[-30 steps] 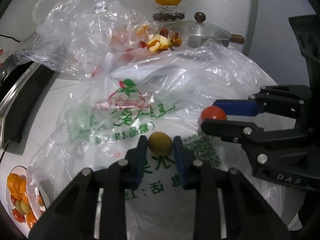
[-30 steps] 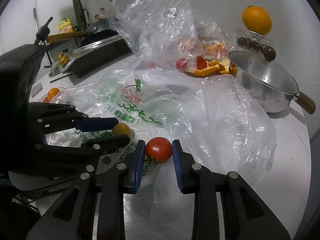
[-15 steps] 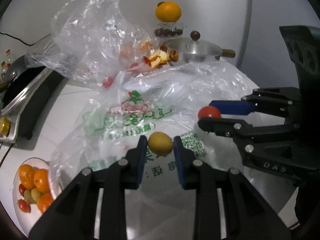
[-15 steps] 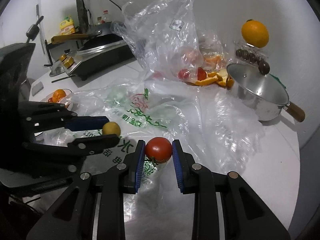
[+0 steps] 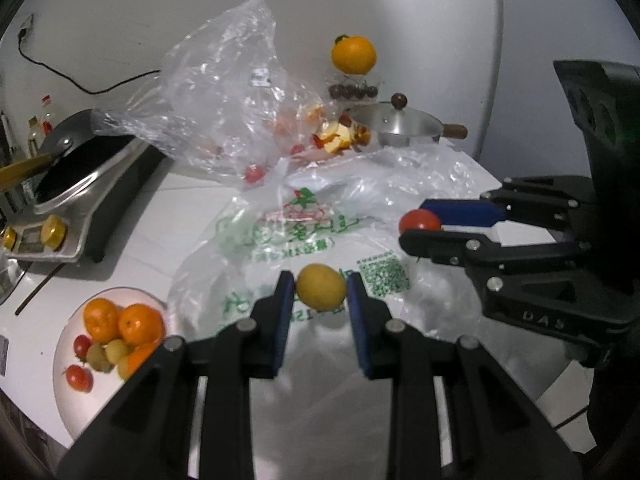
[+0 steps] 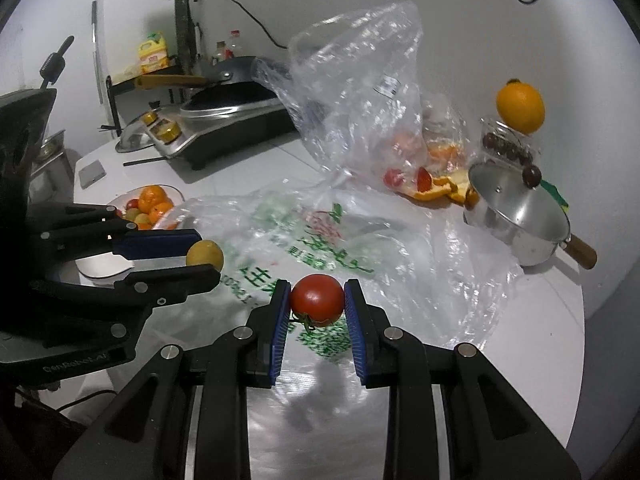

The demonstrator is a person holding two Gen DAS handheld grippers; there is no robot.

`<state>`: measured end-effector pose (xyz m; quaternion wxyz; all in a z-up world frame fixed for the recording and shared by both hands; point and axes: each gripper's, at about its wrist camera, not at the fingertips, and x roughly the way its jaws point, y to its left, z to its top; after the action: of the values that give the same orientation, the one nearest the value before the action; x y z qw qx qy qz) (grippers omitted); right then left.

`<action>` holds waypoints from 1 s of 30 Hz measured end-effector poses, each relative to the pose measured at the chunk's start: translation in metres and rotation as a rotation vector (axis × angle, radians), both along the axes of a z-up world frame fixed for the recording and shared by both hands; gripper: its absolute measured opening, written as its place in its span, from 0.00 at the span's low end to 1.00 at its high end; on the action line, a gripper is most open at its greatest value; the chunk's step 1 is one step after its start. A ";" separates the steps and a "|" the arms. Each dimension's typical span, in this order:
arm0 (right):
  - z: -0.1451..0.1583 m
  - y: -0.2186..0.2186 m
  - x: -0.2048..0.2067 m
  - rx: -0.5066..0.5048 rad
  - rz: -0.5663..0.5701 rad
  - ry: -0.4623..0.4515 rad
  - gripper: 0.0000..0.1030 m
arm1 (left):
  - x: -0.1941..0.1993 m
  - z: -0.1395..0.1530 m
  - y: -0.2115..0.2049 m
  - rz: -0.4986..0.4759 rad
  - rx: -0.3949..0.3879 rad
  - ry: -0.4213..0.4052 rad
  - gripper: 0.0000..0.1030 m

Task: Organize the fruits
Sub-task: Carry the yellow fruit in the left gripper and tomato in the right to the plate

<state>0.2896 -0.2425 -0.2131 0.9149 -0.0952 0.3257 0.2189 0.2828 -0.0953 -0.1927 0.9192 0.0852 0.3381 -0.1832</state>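
My left gripper (image 5: 321, 294) is shut on a small yellow fruit (image 5: 321, 292), held in the air above a printed plastic bag (image 5: 296, 228). My right gripper (image 6: 317, 300) is shut on a red tomato (image 6: 317, 299), also held above the bag. Each gripper shows in the other's view: the right one with the tomato (image 5: 419, 221), the left one with the yellow fruit (image 6: 205, 255). A white plate (image 5: 64, 392) with oranges, tomatoes and small yellow fruits lies at the lower left; it also shows in the right wrist view (image 6: 120, 200).
A clear crumpled bag (image 5: 224, 92) with fruit stands behind. A steel pot with lid (image 5: 396, 126) sits at the back right, an orange (image 5: 353, 55) on a jar behind it. Orange peels (image 6: 444, 192) lie by the pot. An induction cooker with pan (image 5: 76, 184) is left.
Both grippers have risen and drawn back with their fruits still held. The plate of fruit has come fully into the left wrist view.
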 end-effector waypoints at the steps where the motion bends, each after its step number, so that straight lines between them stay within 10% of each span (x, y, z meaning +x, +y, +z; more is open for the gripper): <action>1: 0.002 0.004 -0.003 -0.003 0.005 -0.004 0.29 | -0.004 0.002 0.004 0.004 -0.002 -0.004 0.27; 30: 0.013 0.092 -0.032 -0.072 0.133 -0.020 0.29 | -0.052 -0.007 0.124 0.220 -0.047 -0.011 0.27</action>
<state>0.2575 -0.1507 -0.2005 0.8975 -0.1517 0.3171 0.2662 0.2311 0.0285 -0.1994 0.9374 0.0267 0.3357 -0.0884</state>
